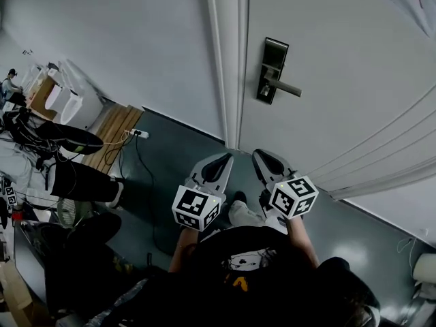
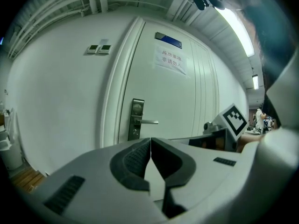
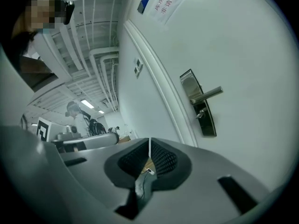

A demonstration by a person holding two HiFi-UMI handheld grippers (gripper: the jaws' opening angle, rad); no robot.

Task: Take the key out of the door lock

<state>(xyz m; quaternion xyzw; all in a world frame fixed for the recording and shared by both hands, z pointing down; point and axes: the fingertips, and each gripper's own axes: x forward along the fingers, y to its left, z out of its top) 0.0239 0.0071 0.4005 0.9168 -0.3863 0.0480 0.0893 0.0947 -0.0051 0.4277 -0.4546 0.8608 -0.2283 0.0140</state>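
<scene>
The door (image 1: 340,80) is shut. Its dark lock plate (image 1: 272,70) sits upper centre in the head view, long axis running up the door, with the lever handle (image 1: 287,88) pointing toward the right of the frame. In the right gripper view the key (image 3: 200,114) is only a small stub just under the lever, poking straight out of the plate into the room. The left gripper (image 1: 223,159) and right gripper (image 1: 264,157) sit side by side at lower centre, well apart from the lock, each with its jaws pressed together on nothing.
</scene>
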